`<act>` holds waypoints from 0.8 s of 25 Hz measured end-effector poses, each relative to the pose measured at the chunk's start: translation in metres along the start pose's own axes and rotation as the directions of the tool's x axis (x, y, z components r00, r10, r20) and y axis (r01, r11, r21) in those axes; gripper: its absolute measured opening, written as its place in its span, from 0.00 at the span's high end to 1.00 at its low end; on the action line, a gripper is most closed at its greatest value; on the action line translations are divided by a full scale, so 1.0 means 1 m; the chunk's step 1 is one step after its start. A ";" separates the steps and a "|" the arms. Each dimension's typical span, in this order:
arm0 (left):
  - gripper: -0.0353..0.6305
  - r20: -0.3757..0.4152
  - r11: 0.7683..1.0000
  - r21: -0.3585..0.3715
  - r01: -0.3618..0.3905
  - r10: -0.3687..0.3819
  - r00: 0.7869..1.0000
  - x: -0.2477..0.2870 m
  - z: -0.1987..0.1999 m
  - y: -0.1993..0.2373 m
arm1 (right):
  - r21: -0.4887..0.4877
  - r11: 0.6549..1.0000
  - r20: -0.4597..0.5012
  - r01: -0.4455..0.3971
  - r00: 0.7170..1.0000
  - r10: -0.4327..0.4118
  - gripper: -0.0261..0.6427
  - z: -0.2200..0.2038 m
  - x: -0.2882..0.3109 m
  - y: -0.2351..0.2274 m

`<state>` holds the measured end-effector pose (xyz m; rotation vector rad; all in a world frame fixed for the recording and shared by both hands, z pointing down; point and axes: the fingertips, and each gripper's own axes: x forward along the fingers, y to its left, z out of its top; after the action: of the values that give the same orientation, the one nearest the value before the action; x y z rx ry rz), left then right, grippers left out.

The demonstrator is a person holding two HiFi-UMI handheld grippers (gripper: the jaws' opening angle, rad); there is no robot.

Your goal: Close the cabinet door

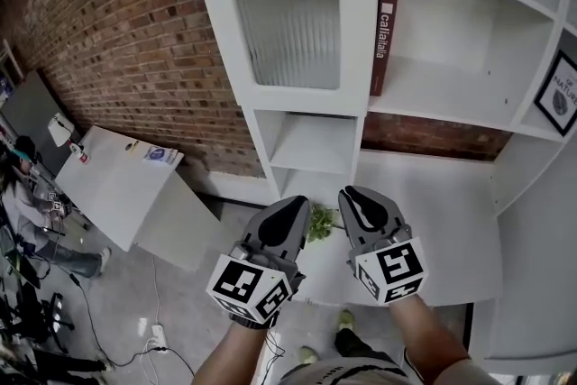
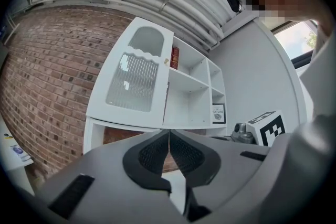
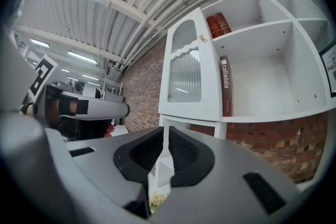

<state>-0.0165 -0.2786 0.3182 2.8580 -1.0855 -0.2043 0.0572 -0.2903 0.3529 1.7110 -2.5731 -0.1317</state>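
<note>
left hand-held gripper (image 1: 293,205) closed, empty; right hand-held gripper (image 1: 359,194) a thin slit apart, empty; neither touches the cabinet door (image 1: 288,13).

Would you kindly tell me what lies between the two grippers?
In the head view, a small leafy green plant shows in the gap between the left gripper and the right gripper.

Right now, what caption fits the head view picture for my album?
The left tool and right tool sit side by side facing the ribbed-glass cabinet door.
</note>
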 end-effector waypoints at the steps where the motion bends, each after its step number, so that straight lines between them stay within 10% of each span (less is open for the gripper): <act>1: 0.92 0.000 1.000 0.001 0.008 -0.008 1.000 -0.004 0.000 -0.002 | -0.001 1.000 -0.005 -0.001 1.000 0.001 0.90 -0.001 -0.003 0.006; 20: 0.92 -0.030 0.996 -0.015 0.084 -0.085 0.996 -0.055 -0.017 -0.036 | 0.080 0.997 -0.048 0.006 0.999 -0.002 0.94 -0.013 -0.056 0.069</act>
<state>-0.0314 -0.2148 0.3362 2.8870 -0.9550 -0.1713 0.0166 -0.2132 0.3733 1.7226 -2.5746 0.0120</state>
